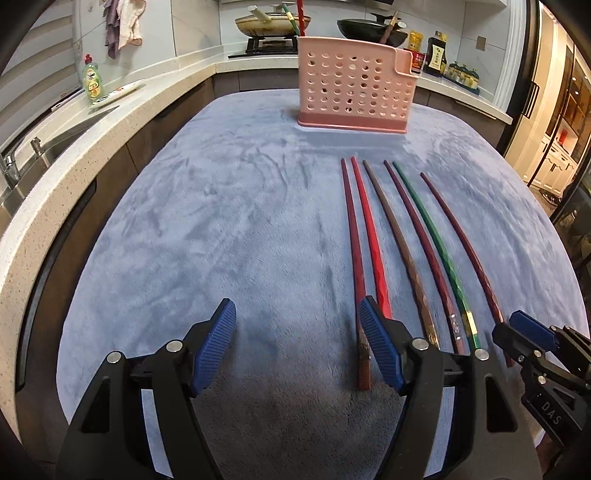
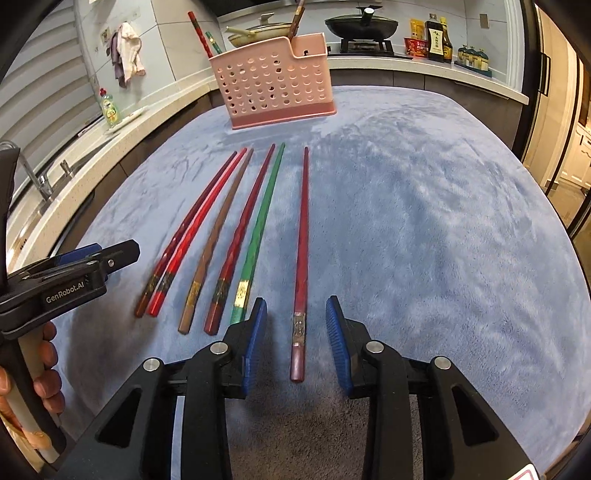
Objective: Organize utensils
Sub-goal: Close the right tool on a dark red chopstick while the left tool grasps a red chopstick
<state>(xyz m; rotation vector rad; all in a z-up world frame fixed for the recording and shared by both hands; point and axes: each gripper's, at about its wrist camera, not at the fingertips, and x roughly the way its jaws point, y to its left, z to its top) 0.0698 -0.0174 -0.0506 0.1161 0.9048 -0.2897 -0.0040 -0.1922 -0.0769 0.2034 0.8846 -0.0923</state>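
Several chopsticks lie side by side on the blue cloth [image 2: 424,221]: dark red, bright red [image 2: 195,229], brown [image 2: 218,229], maroon, green [image 2: 260,221], and a separate dark red one [image 2: 303,236] at the right. My right gripper [image 2: 295,332] is open, its jaws on either side of that separate chopstick's near end, above it. My left gripper [image 1: 297,343] is open and empty, left of the row, its right pad [image 1: 376,339] over the leftmost dark red chopstick [image 1: 352,236]. A pink perforated holder [image 1: 354,92] stands at the far end with chopsticks in it [image 2: 201,33].
A stone counter with a sink and tap [image 1: 11,166] runs along the left, with a green dish soap bottle [image 1: 92,79]. Pans [image 1: 273,22] sit on the stove behind the holder. Sauce bottles [image 2: 437,38] stand at the back right.
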